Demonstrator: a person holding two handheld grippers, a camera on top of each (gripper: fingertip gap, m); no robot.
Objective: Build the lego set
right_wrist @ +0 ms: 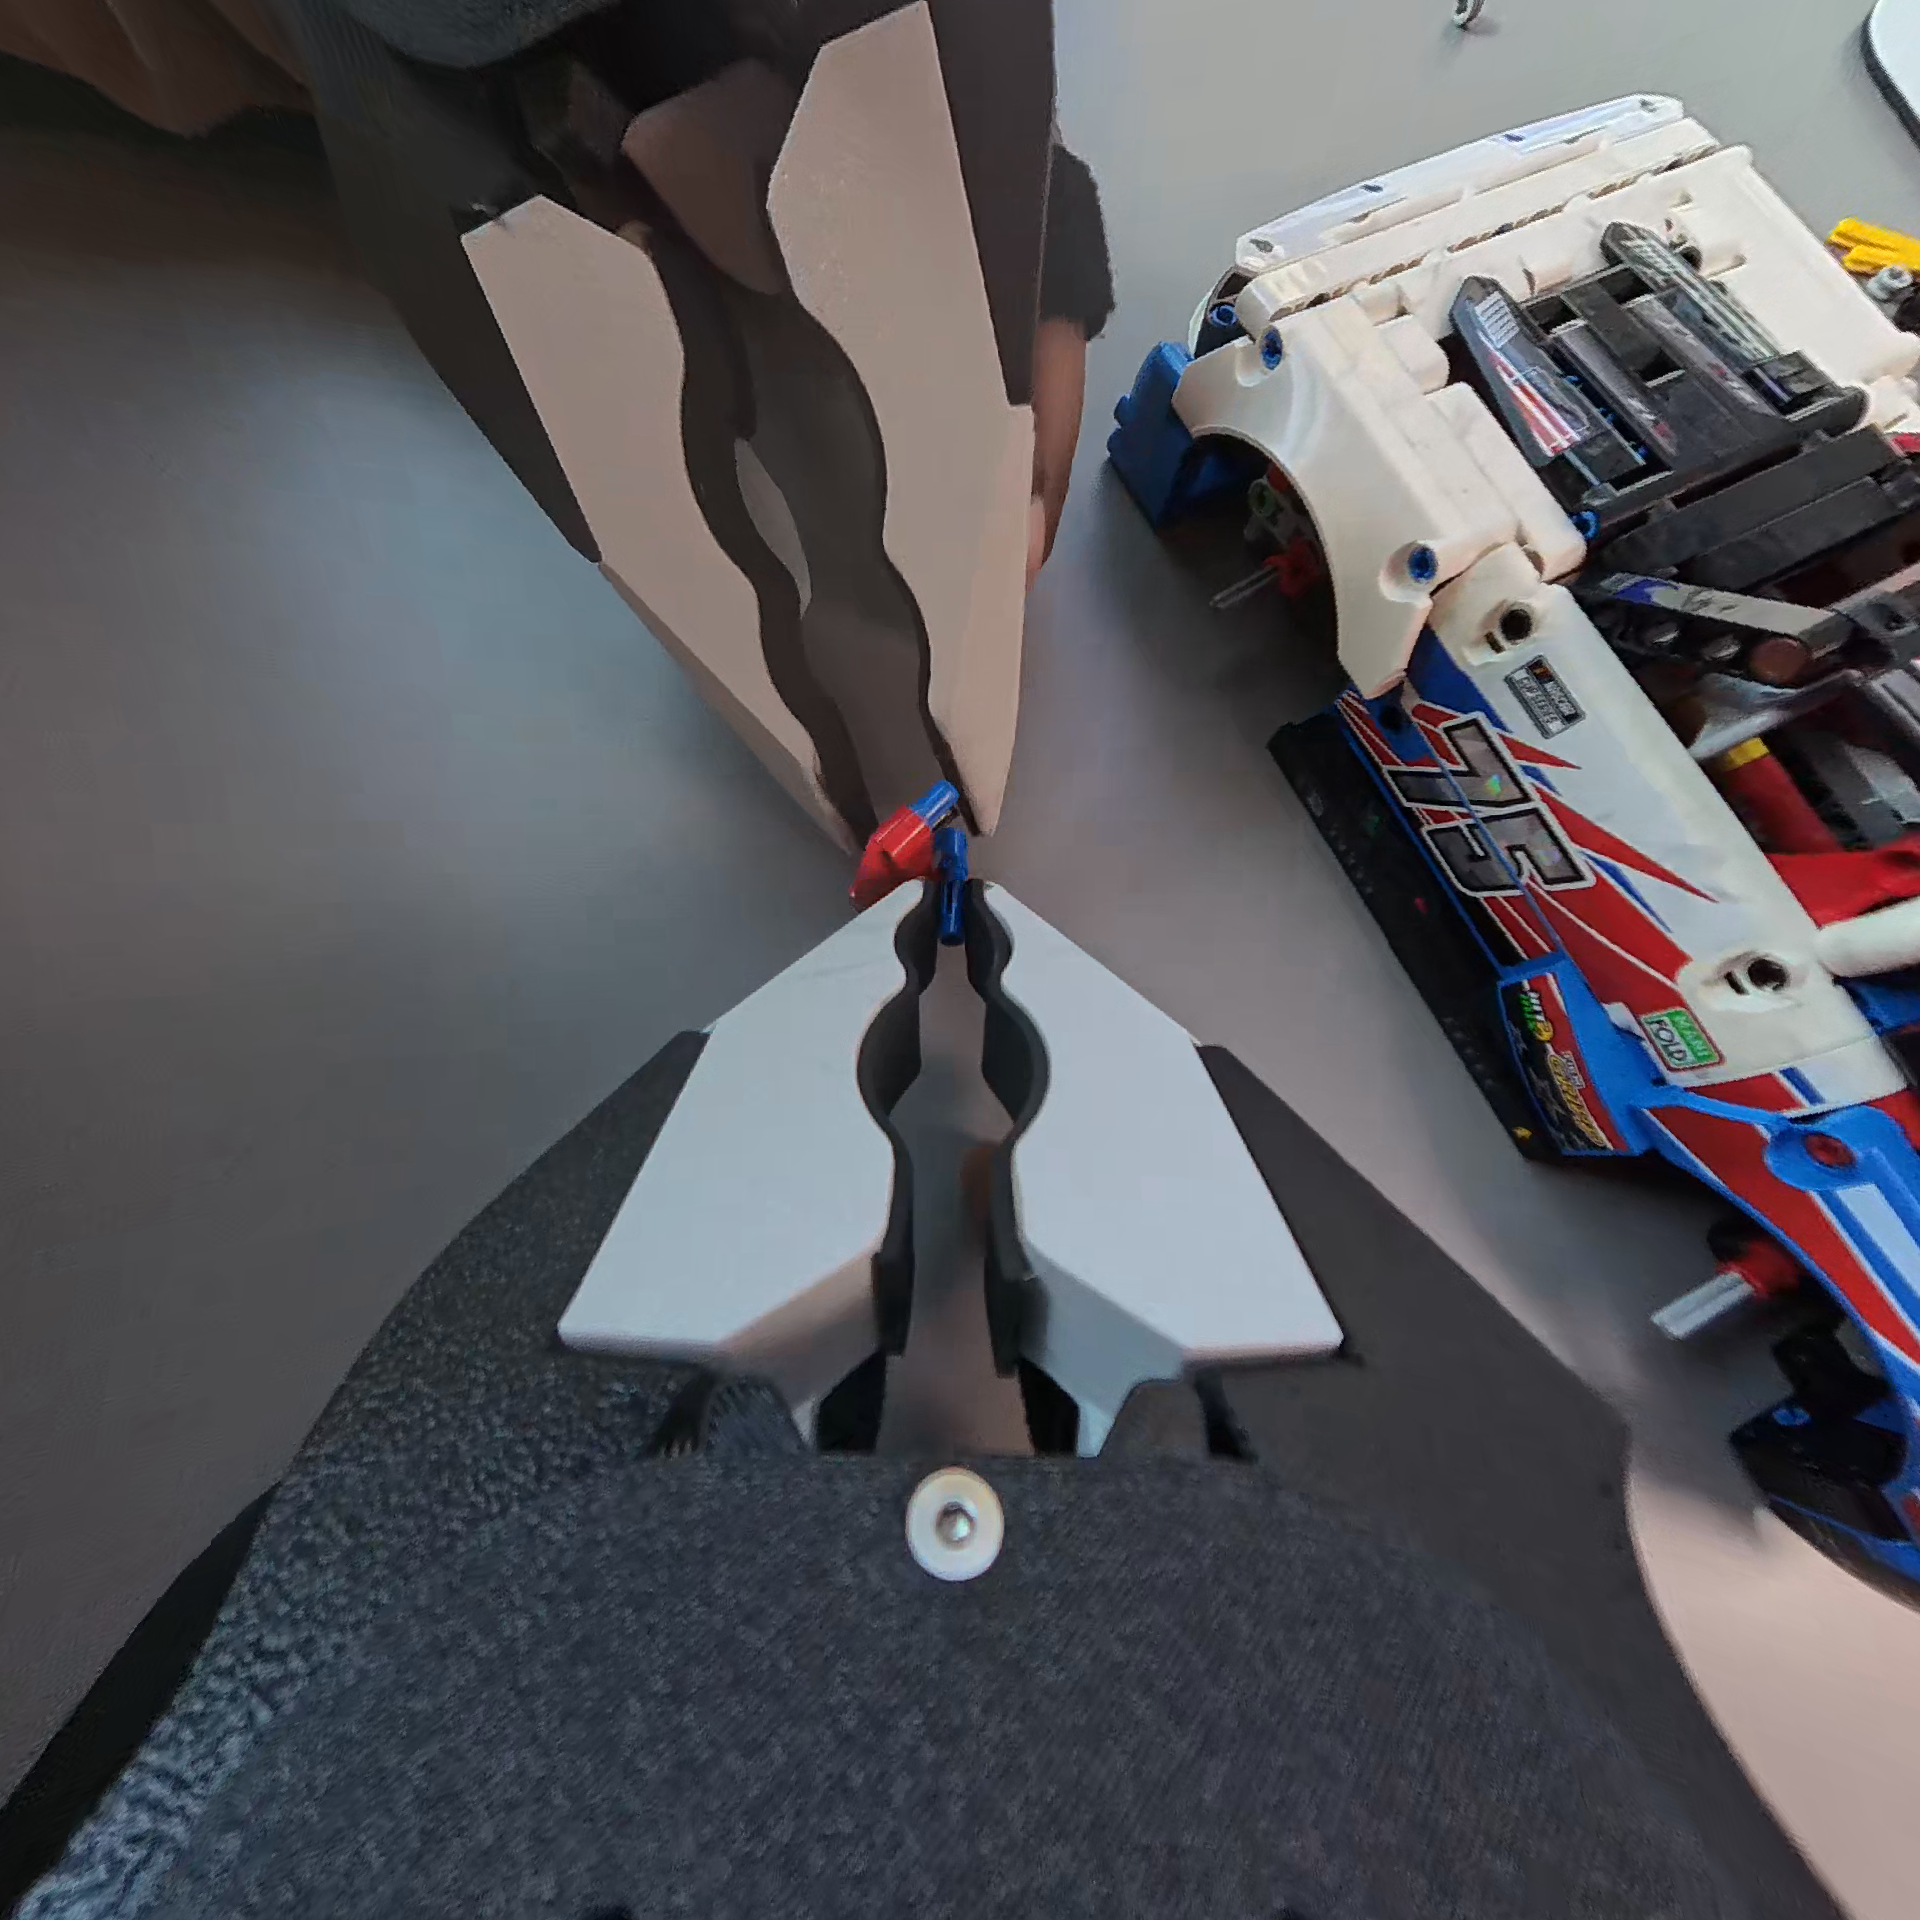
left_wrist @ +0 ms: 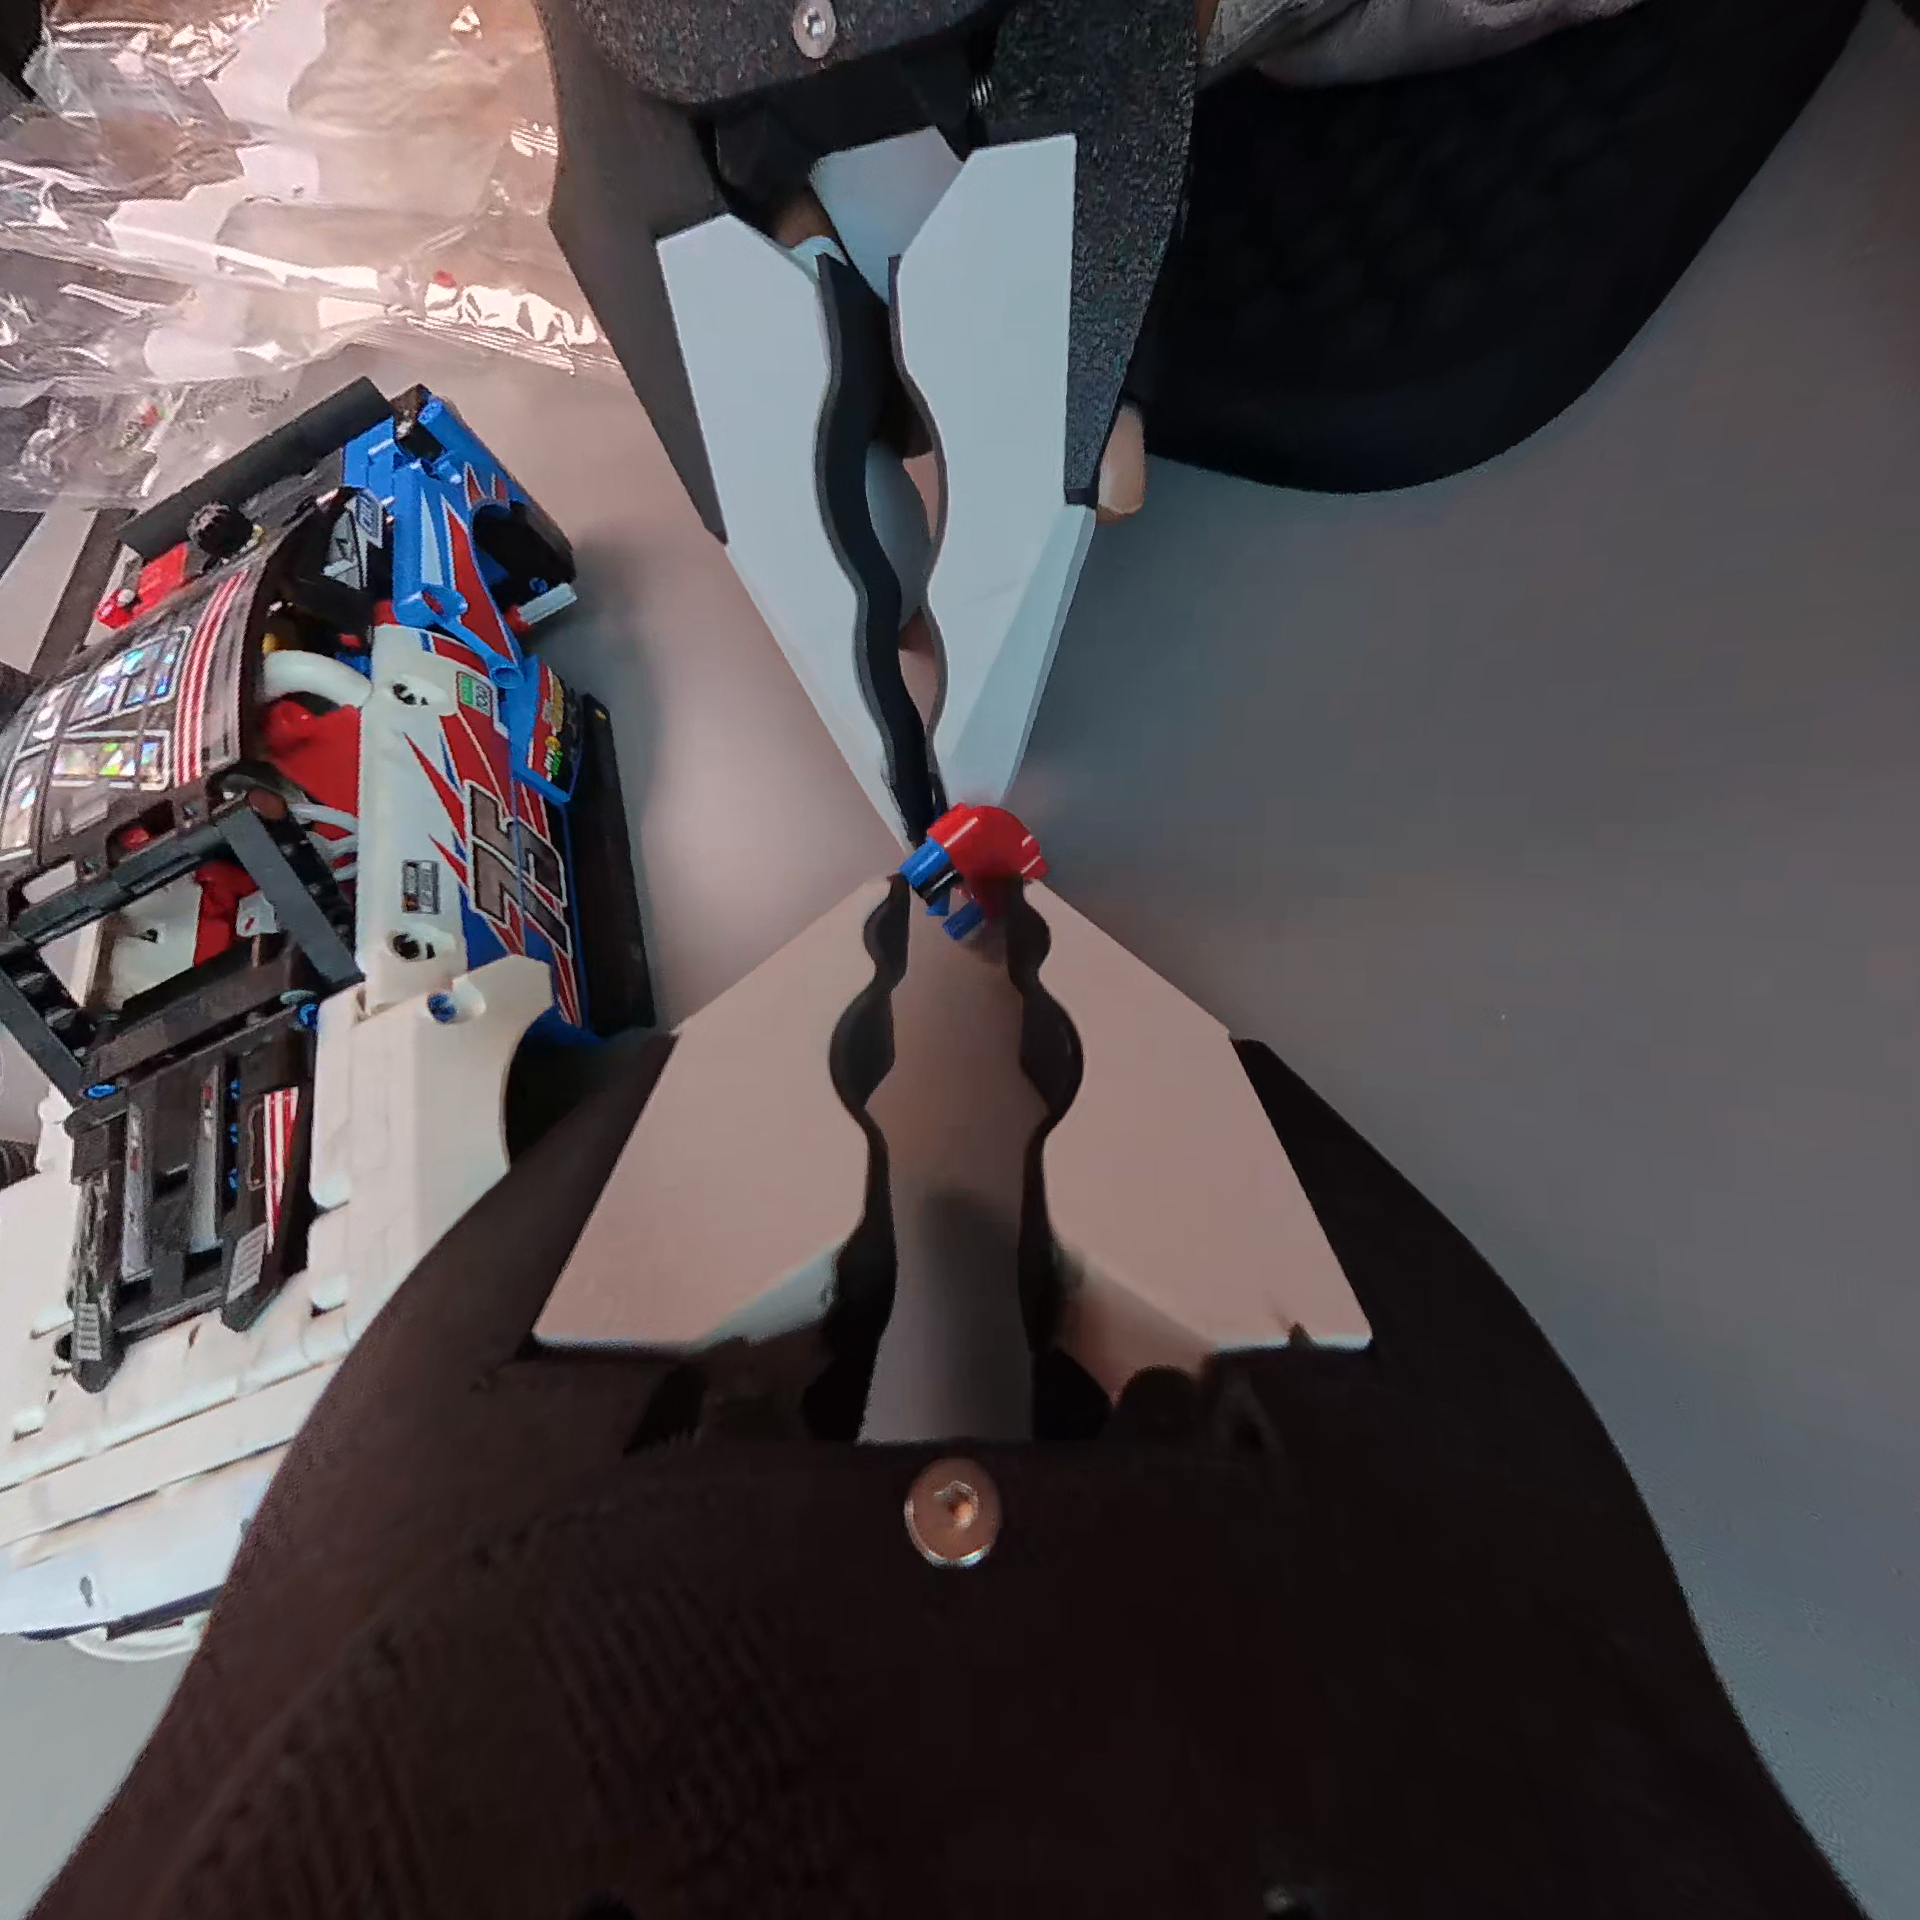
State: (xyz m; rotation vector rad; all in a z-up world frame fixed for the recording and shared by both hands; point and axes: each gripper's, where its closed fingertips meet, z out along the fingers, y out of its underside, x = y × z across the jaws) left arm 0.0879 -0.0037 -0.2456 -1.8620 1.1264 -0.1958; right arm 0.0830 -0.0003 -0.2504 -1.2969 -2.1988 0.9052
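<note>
A small red Lego connector (left_wrist: 985, 840) with blue pins (left_wrist: 932, 864) hangs above the grey table, between the two grippers, which meet tip to tip. My left gripper (left_wrist: 958, 896) is shut on the red connector. It also shows in the right wrist view (right_wrist: 914, 829), coming in from the top. My right gripper (right_wrist: 948, 891) is shut on a blue pin (right_wrist: 951, 906) that touches the red connector (right_wrist: 891, 844). In the left wrist view the right gripper (left_wrist: 928, 821) comes down from the top. The partly built white, blue and red race car (left_wrist: 416, 831) lies on the table to one side (right_wrist: 1558, 727).
Clear plastic bags (left_wrist: 208, 208) lie behind the car. A few yellow loose parts (right_wrist: 1881, 249) and a white object (right_wrist: 1901, 73) sit at the far right. The person's dark sleeve (left_wrist: 1455, 260) is behind the right gripper. Bare grey table (right_wrist: 312, 623) lies beside the grippers. Less than 4 cm separates the two grippers' tips.
</note>
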